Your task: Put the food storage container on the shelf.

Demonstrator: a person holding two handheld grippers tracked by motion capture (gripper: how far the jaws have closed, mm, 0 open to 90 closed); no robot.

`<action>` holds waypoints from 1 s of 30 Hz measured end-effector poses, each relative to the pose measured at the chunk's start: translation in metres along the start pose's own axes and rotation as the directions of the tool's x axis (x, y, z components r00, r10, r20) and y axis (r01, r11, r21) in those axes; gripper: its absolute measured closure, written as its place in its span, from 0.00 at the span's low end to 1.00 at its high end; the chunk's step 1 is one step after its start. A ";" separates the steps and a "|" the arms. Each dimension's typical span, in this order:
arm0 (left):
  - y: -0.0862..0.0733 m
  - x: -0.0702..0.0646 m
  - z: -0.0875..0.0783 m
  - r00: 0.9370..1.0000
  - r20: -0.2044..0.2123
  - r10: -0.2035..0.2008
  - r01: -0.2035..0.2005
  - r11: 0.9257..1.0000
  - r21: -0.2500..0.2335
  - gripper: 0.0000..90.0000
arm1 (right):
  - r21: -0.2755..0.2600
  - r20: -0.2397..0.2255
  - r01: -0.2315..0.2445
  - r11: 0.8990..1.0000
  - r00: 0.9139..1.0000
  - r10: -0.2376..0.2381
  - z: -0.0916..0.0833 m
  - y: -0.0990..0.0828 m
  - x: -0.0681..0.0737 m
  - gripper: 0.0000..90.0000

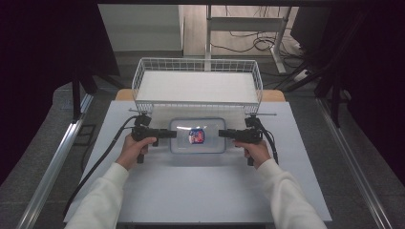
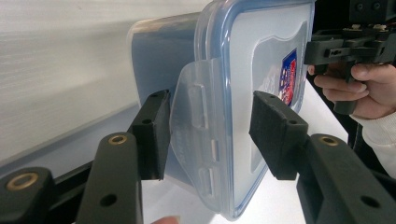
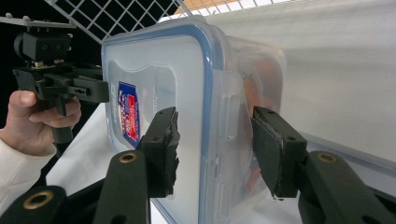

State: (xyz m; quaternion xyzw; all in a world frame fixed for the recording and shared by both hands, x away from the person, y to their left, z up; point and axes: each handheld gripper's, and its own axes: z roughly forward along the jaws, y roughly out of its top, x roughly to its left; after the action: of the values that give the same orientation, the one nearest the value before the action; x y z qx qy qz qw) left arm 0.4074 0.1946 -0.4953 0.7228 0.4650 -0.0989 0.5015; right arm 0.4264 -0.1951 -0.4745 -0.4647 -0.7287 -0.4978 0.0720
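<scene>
A clear plastic container (image 1: pixel 210 143) with a blue-rimmed lid and a red and blue sticker (image 1: pixel 196 136) lies mid-table, just in front of the basket. My left gripper (image 1: pixel 173 134) is at its left end and my right gripper (image 1: pixel 222 134) at its right end, both pointing inward. In the left gripper view my left gripper (image 2: pixel 210 126) clamps that end at its latch flap (image 2: pixel 194 116), one pad on the lid (image 2: pixel 261 56), one beneath. In the right gripper view my right gripper (image 3: pixel 215 140) grips the other end of the container (image 3: pixel 159 70) likewise. I cannot tell whether the container rests on the table.
A white wire basket (image 1: pixel 198 61) with a white floor stands at the table's far edge, right behind the container. The pale table (image 1: pixel 200 191) stretches toward the person. Cables trail from both grippers. Metal rails run along both sides of the table.
</scene>
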 end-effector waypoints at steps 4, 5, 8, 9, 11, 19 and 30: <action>-0.002 0.003 0.006 1.000 -0.008 -0.004 0.004 1.000 -0.002 0.54 | 0.007 0.025 -0.006 1.000 1.000 0.006 0.004 -0.003 -0.005 0.57; -0.001 0.003 0.006 1.000 -0.011 -0.005 0.004 1.000 -0.006 0.54 | 0.006 0.036 0.000 1.000 0.999 -0.001 0.005 -0.003 -0.005 0.57; -0.001 0.005 0.007 1.000 -0.011 -0.020 0.020 1.000 -0.008 0.54 | -0.001 0.035 -0.017 1.000 0.999 0.017 0.005 -0.004 -0.007 0.57; -0.001 0.005 0.007 0.999 -0.011 -0.032 0.032 0.999 -0.012 0.54 | -0.003 0.036 -0.018 1.000 0.999 0.018 0.006 -0.004 -0.007 0.56; 0.000 0.006 0.008 0.999 -0.009 -0.051 0.051 0.999 -0.019 0.53 | -0.014 0.039 -0.037 0.999 0.999 0.037 0.007 -0.004 -0.008 0.56; 0.001 0.013 0.013 0.995 -0.001 -0.096 0.096 0.994 -0.052 0.53 | -0.058 0.037 -0.116 0.992 0.992 0.118 0.010 -0.007 -0.013 0.56; 0.001 0.019 0.017 0.992 -0.006 -0.126 0.125 0.988 -0.086 0.51 | -0.109 0.086 -0.115 0.987 0.988 0.125 0.015 -0.010 -0.014 0.54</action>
State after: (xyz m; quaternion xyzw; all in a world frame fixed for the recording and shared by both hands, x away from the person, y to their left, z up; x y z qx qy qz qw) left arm 0.4238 0.1913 -0.5147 0.6705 0.5161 -0.1060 0.5223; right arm 0.4322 -0.1922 -0.4964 -0.5334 -0.6752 -0.5076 0.0438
